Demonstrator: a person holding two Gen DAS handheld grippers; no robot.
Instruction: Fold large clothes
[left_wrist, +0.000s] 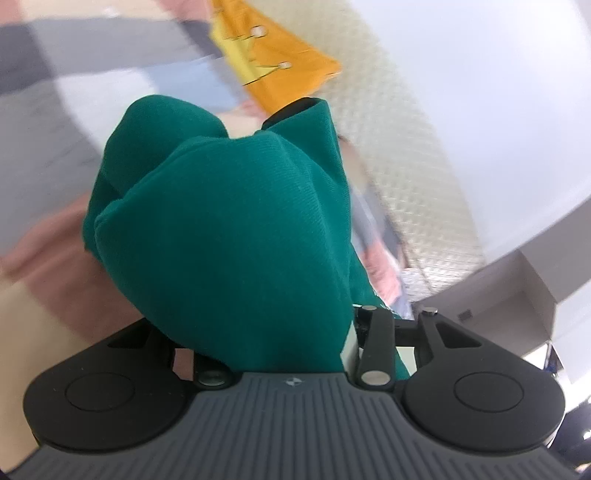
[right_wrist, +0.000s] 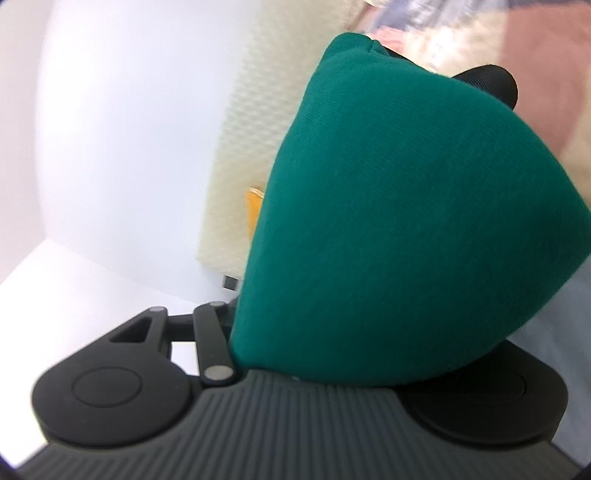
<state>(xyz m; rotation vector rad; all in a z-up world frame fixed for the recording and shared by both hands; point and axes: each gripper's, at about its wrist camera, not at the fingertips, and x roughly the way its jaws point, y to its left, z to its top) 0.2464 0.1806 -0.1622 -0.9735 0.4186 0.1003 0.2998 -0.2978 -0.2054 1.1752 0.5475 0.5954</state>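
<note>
Draping over both wrist cameras, a green garment (left_wrist: 236, 221) fills the space between each pair of fingers. The left hand-held gripper (left_wrist: 280, 122) pinches a bunched fold of it, one black fingertip (left_wrist: 291, 108) showing past the cloth. The right hand-held gripper (right_wrist: 436, 62) pinches another fold, which bulges smooth and ribbed ahead of it. Beyond the left one lies a blurred yellow-orange cloth (left_wrist: 284, 70) on a patchwork bed cover (left_wrist: 74, 74).
</note>
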